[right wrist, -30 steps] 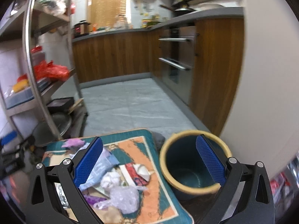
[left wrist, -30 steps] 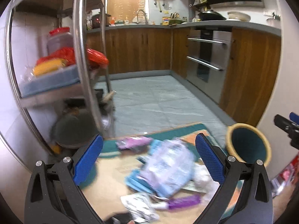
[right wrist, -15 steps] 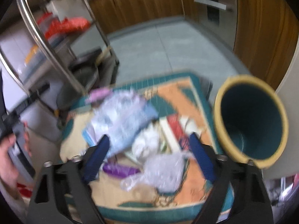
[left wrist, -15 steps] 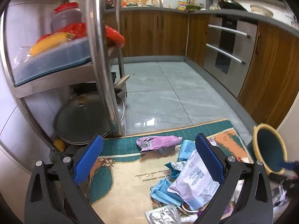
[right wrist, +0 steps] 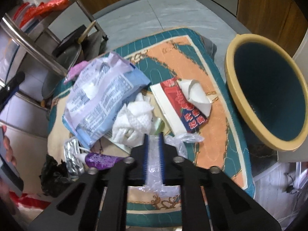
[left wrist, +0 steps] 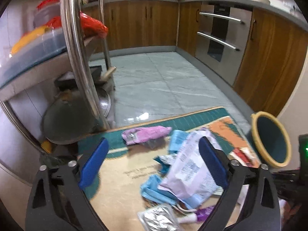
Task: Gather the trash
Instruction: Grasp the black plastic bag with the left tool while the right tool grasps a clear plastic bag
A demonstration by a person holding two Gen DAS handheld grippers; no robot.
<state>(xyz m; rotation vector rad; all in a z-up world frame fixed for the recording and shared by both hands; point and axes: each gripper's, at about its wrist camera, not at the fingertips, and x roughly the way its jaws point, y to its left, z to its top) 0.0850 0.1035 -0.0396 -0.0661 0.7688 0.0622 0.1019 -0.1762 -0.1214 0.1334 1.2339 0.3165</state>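
Since a second ago the right gripper (right wrist: 154, 150) dropped and clamped onto the clear plastic wrap (right wrist: 174, 141) on the mat (right wrist: 215, 127); left gripper (left wrist: 152, 161) is closing, nothing between its jaws. I'd lift straight up, then swing over the bin (right wrist: 240, 100) so nothing snags.

One bin (right wrist: 240, 88), one rug (right wrist: 215, 119), one purple tube (right wrist: 102, 160), one crumpled tissue (right wrist: 134, 121), one red carton (right wrist: 184, 104), one pink wrapper (left wrist: 144, 133), two foil packs (left wrist: 159, 218).
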